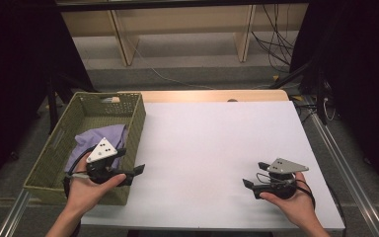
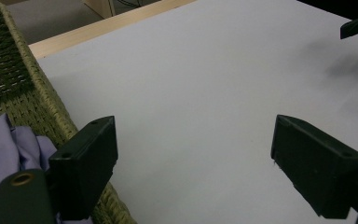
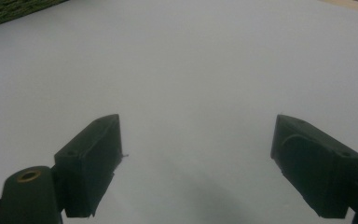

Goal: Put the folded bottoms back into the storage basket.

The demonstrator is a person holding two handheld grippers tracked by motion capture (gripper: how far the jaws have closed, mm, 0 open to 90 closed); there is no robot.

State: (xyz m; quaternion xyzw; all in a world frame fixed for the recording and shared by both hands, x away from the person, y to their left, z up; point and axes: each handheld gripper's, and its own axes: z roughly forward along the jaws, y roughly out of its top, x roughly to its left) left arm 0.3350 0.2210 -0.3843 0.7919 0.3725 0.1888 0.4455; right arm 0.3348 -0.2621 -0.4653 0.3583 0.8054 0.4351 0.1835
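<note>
A person holds a pair of tongs in each hand at a table [image 1: 217,143] covered by a white sheet. The left tongs [image 1: 139,169] hang at the right-hand rim of a woven green basket [image 1: 137,118] that stands on the table's left edge; their jaws stand wide apart with nothing between them, pointing out across the white surface. In the left gripper view one jaw sits just above the basket's woven wall [image 2: 42,100] and the other over bare table. Inside the basket lies a crumpled lilac cloth [image 1: 96,138], bunched toward the near end, just beside the left tongs but not held by them; from the high view I cannot tell whether the gripper's body touches it. The right tongs [image 1: 254,174] rest low over the table's near right part, well apart from the basket, jaws also spread wide and empty, aimed leftward across the sheet. The right gripper view shows plain white table between its jaws and a corner of the basket [image 3: 9,9] far off.
</note>
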